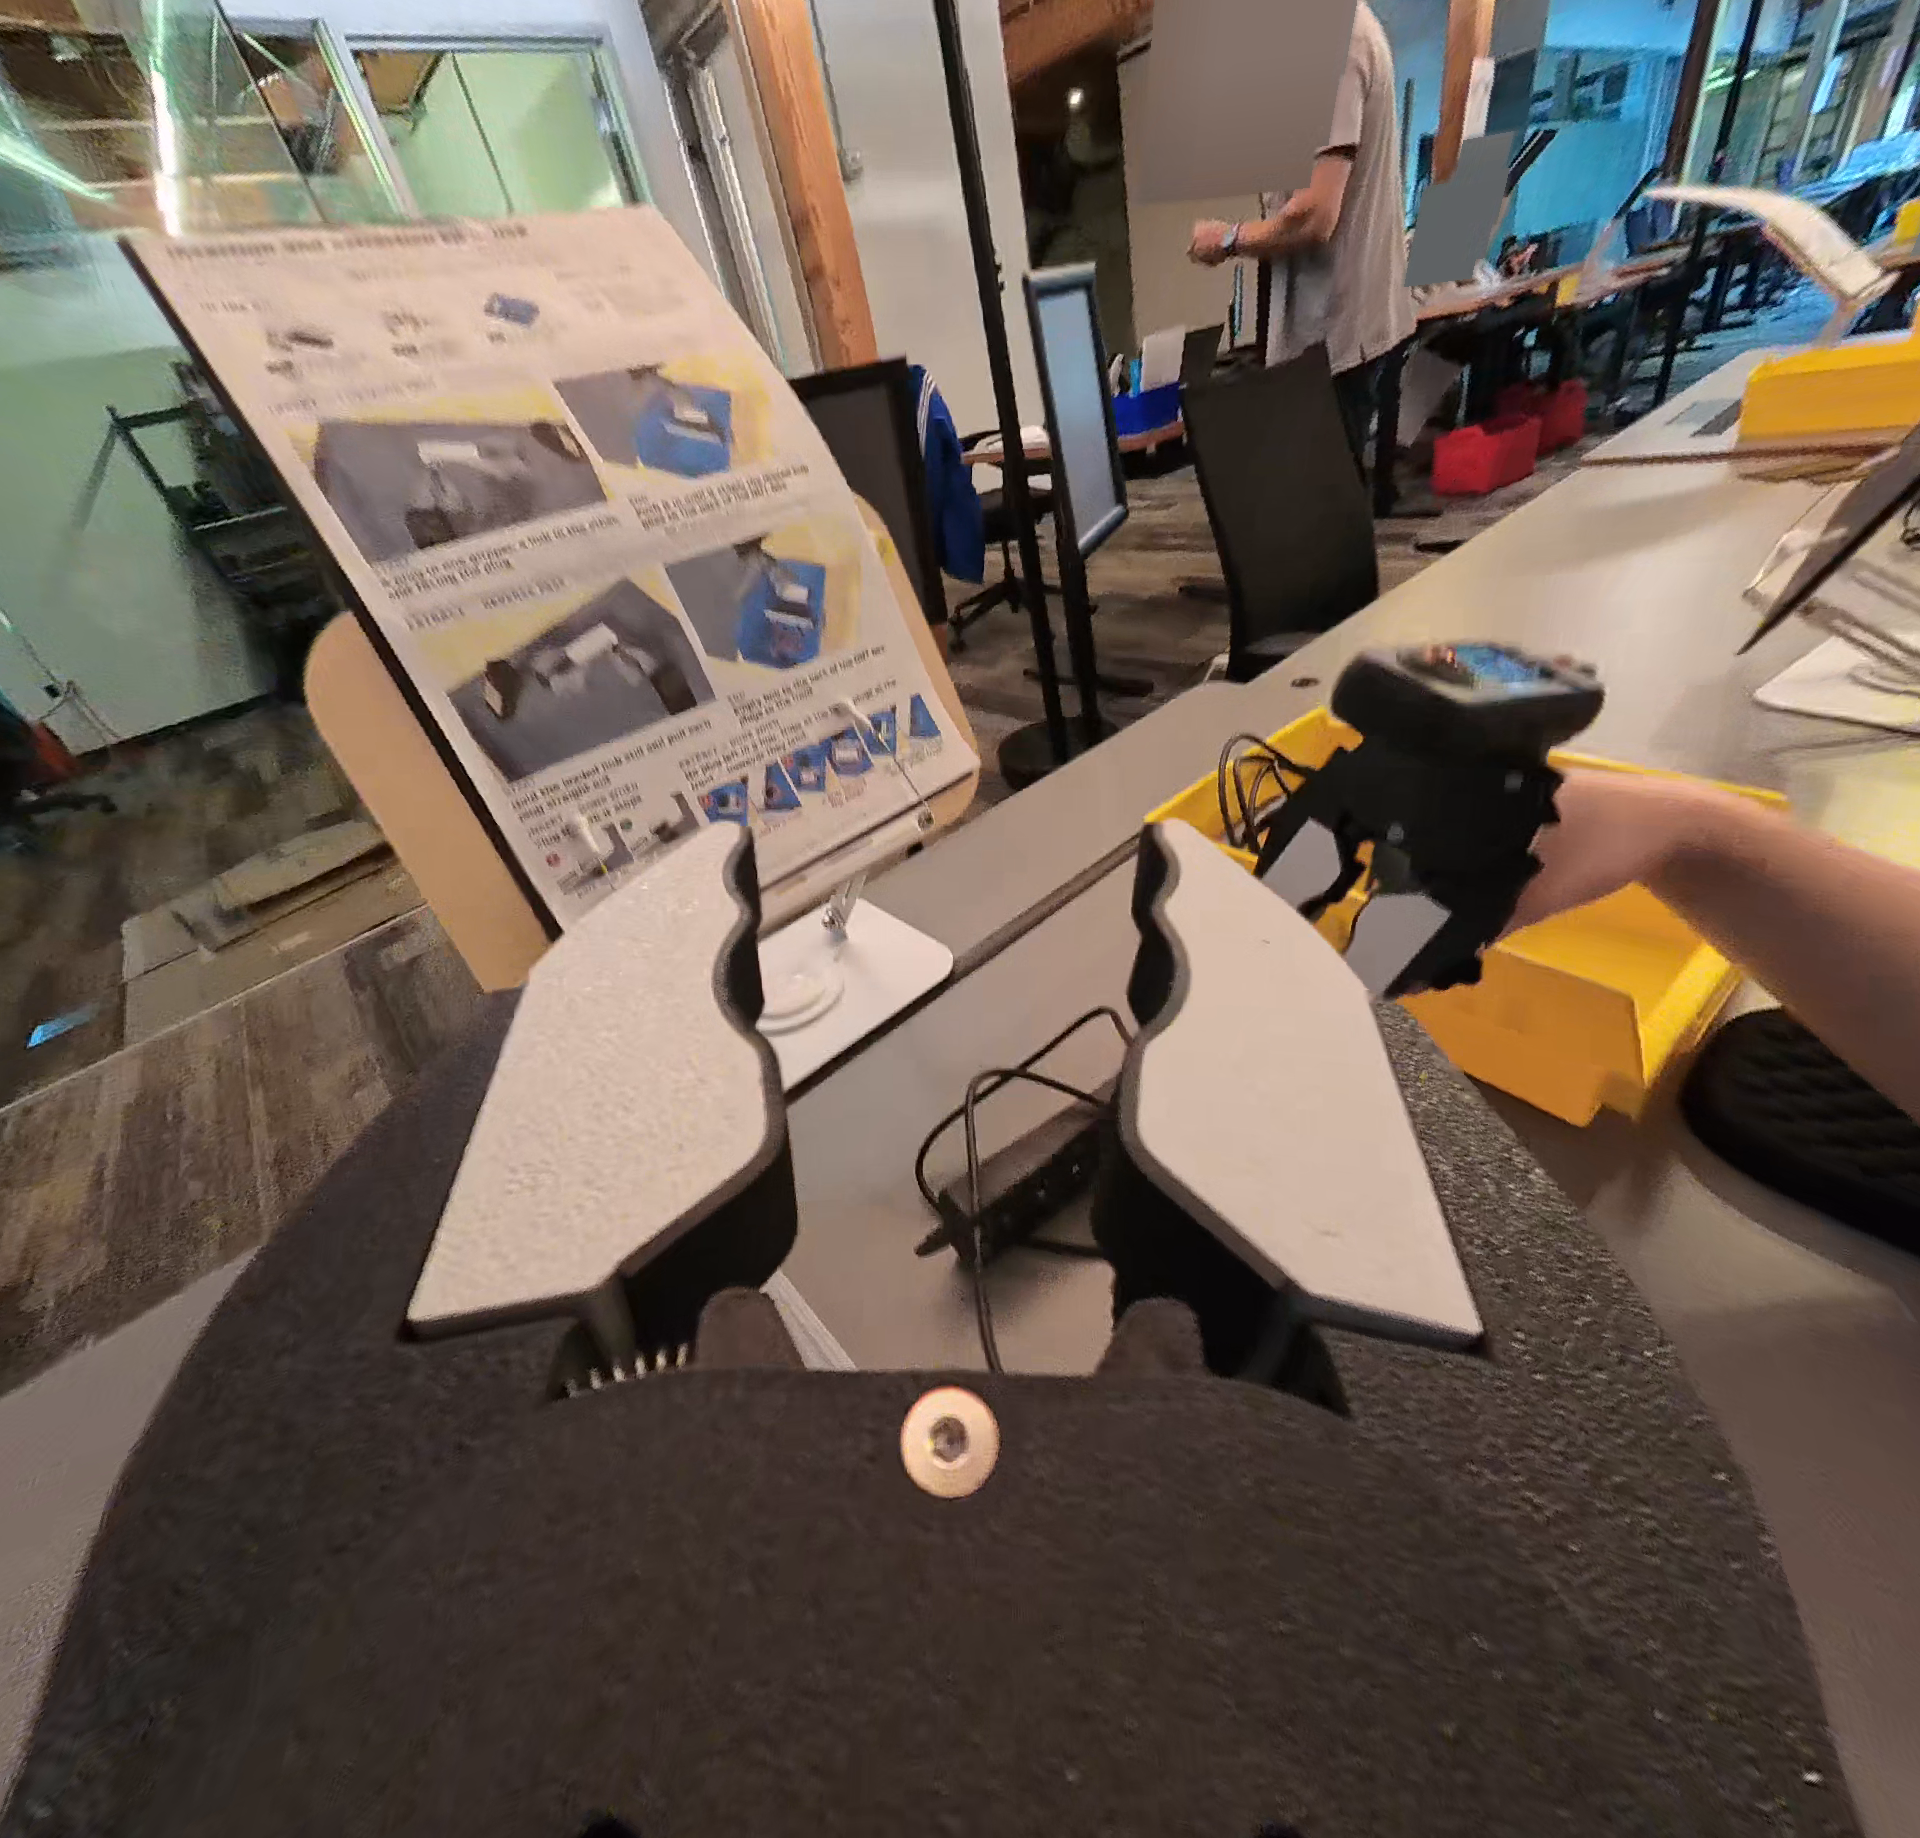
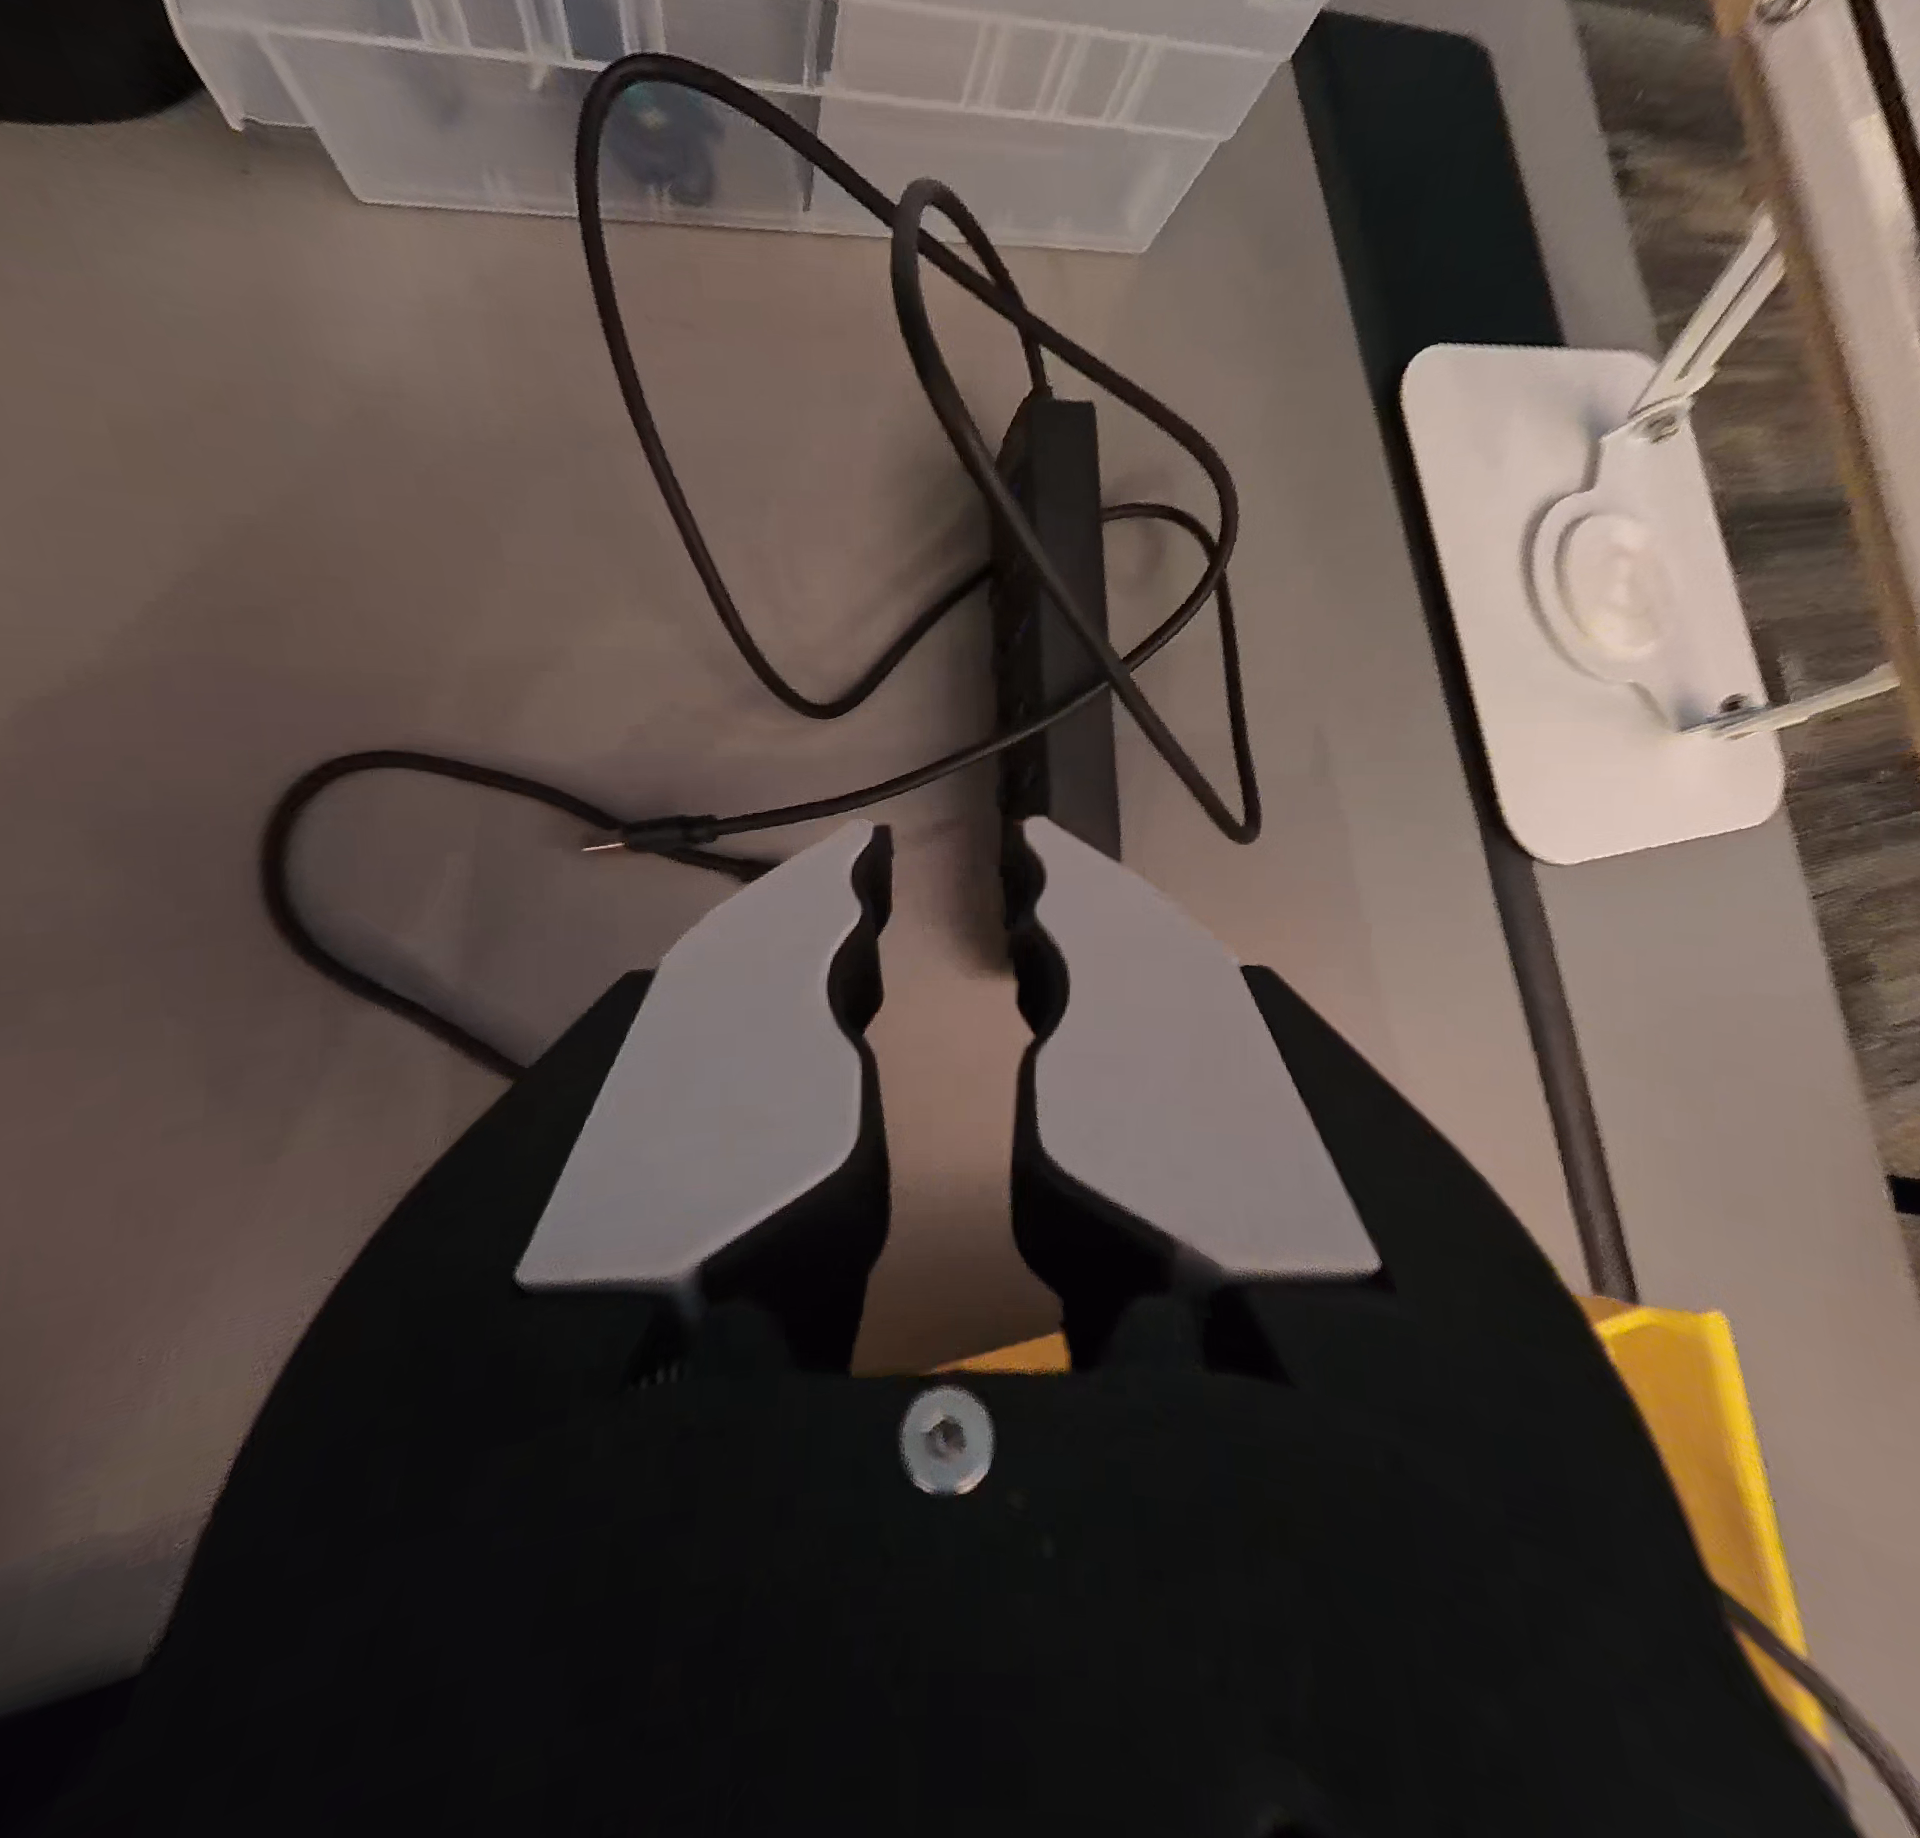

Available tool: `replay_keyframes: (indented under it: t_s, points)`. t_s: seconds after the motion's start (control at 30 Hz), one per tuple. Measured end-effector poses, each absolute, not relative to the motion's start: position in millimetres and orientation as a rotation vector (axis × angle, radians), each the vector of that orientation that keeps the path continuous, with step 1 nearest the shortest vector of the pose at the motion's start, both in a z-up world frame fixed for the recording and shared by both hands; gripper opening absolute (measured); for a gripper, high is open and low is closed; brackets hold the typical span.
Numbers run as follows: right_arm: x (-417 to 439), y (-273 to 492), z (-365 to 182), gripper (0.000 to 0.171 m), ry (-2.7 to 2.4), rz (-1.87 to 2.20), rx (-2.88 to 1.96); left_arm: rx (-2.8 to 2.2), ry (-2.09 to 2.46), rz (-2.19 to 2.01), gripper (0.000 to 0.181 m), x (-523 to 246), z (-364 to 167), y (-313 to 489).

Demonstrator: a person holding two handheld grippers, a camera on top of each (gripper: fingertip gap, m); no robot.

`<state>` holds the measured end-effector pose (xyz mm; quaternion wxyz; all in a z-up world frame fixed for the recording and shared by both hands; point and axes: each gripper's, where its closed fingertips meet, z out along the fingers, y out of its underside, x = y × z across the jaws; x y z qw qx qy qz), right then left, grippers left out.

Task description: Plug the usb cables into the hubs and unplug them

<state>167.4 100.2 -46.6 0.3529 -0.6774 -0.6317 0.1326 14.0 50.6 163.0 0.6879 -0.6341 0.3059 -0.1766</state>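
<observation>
A black USB hub (image 1: 1023,1180) lies on the grey table (image 1: 1039,915), seen between my left gripper's fingers, with a thin black cable (image 1: 961,1113) looped at its end. My left gripper (image 1: 948,853) is wide open and empty, above and short of the hub. In the right wrist view the hub (image 2: 1060,625) lies lengthwise ahead, with black cable (image 2: 665,438) looped over and beside it. A cable end (image 2: 665,838) lies left of the fingertips. My right gripper (image 2: 951,838) is open with a narrow gap, empty, just short of the hub. It also shows in the left wrist view (image 1: 1340,915), held by a hand over a yellow bin.
An instruction board (image 1: 561,562) on a white stand base (image 1: 862,967) stands behind the hub; the base also shows in the right wrist view (image 2: 1590,593). A yellow bin (image 1: 1558,1009) sits to the right. A clear plastic bin (image 2: 727,74) stands beyond the cables. A person (image 1: 1340,230) stands far back. Spacing between my two grippers at the tips: around 25 cm.
</observation>
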Motion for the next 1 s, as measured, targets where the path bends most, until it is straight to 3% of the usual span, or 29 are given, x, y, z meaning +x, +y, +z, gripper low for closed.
replay_keyframes:
  t_s: [0.27,0.57,0.67,1.0]
  points:
    - [172.1,135.0,-91.2,0.04,-1.91,0.062,-1.753,-1.353,0.659,-0.578,0.061,4.8,176.6,67.0]
    - [179.4,155.2,-140.7,0.04,-2.099,-0.07,-1.887,-1.365,0.649,-0.443,0.061,-26.0,175.2,71.7]
    - [181.1,158.7,-151.3,0.032,-2.142,-0.109,-1.911,-1.364,0.627,-0.475,0.06,-34.7,175.7,73.2]
    - [190.1,130.1,-99.8,0.027,-1.792,0.482,-2.475,-1.443,0.66,-0.507,0.057,-35.5,159.3,78.2]
